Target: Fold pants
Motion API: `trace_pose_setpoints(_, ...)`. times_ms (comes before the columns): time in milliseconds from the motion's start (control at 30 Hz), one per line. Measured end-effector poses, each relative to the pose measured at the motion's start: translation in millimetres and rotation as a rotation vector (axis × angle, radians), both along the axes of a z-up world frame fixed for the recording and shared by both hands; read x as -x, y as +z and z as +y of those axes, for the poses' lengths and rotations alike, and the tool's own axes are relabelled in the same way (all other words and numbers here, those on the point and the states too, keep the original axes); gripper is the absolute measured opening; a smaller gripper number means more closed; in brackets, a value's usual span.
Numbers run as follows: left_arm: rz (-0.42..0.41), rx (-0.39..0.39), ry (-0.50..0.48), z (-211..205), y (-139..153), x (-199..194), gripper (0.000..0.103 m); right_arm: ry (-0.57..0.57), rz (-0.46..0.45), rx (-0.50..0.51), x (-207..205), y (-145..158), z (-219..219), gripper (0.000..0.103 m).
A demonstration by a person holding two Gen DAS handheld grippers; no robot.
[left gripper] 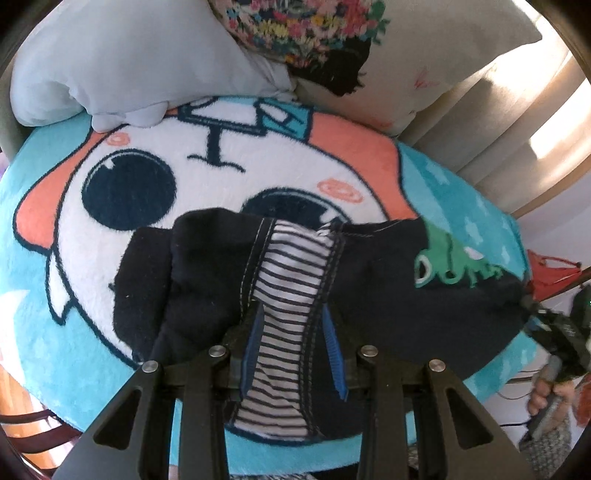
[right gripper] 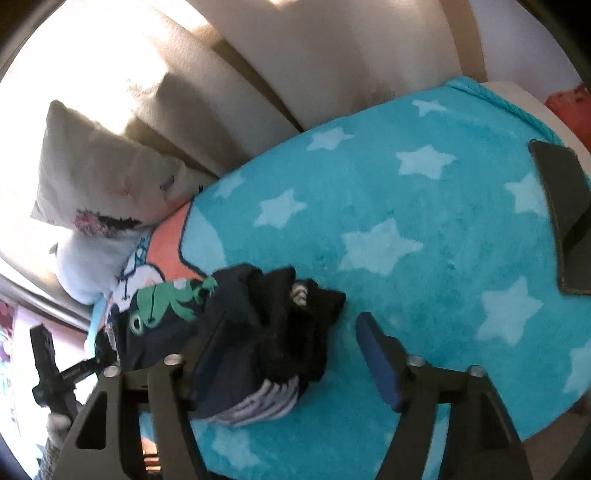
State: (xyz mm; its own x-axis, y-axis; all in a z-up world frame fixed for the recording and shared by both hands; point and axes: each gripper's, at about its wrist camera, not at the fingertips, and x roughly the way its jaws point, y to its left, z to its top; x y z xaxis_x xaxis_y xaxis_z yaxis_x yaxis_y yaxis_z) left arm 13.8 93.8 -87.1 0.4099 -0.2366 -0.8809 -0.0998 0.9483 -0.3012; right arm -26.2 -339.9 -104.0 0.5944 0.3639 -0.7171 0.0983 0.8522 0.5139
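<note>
The pants (left gripper: 373, 291) are dark navy with a striped lining and a green frog print, bunched on a turquoise cartoon blanket (left gripper: 74, 332). My left gripper (left gripper: 295, 354) is shut on the striped waistband part, blue pads pressing the cloth. In the right wrist view the pants (right gripper: 258, 332) lie in a crumpled heap. My right gripper (right gripper: 291, 354) is open; its left finger is under or against the heap, its right finger (right gripper: 380, 358) is free over the blanket (right gripper: 406, 206). The right gripper also shows at the pants' right edge in the left wrist view (left gripper: 554, 332).
White and cream pillows (left gripper: 122, 62) and a floral cloth (left gripper: 303, 29) lie at the head of the bed. A dark flat object (right gripper: 565, 218) rests on the blanket at right. A padded headboard (right gripper: 295, 55) stands behind.
</note>
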Motion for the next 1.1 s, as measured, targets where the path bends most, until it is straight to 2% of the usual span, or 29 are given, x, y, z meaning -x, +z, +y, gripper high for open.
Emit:
trace_pose_setpoints(100,-0.026,0.019,0.017,4,10,3,0.031,0.012,0.048,-0.057,-16,-17,8,0.074)
trace_pose_setpoints(200,-0.044,-0.003,0.048,10,16,2,0.031,0.023,0.123,-0.085,-31,-34,19,0.020)
trace_pose_setpoints(267,-0.062,-0.004,0.081,18,20,3,0.031,0.003,0.111,-0.093,-33,-29,17,0.017)
trace_pose_setpoints(400,-0.070,-0.001,0.131,32,22,-4,0.032,-0.040,0.051,-0.054,-23,-5,1,0.016)
trace_pose_setpoints(500,-0.070,-0.021,0.115,27,19,-11,0.033,-0.065,0.069,-0.029,-22,-9,-10,0.017)
trace_pose_setpoints(600,-0.021,-0.088,0.122,18,0,-21,0.034,-0.081,0.121,-0.033,-24,-26,-13,0.025)
trace_pose_setpoints(667,0.039,-0.132,0.145,16,-18,-26,0.034,-0.093,0.116,-0.038,-23,-31,-14,0.026)
trace_pose_setpoints(733,0.059,-0.156,0.167,16,-30,-25,0.034,-0.096,0.109,-0.037,-21,-31,-17,0.028)
trace_pose_setpoints(833,0.035,-0.137,0.181,20,-35,-22,0.036,-0.083,0.101,-0.004,-21,-29,-16,0.031)
trace_pose_setpoints(900,0.043,-0.083,0.193,27,-31,-23,0.036,-0.075,0.099,0.002,-22,-26,-16,0.033)
trace_pose_setpoints(967,0.032,-0.004,0.218,38,-20,-20,0.036,-0.107,0.067,-0.006,-15,-16,-22,0.041)
trace_pose_setpoints(1000,0.018,0.009,0.232,42,-12,-16,0.036,-0.122,0.046,-0.007,-10,-11,-24,0.043)
trace_pose_setpoints(1100,-0.013,-0.022,0.252,45,10,-4,0.036,-0.170,-0.022,0.038,5,13,-29,0.046)
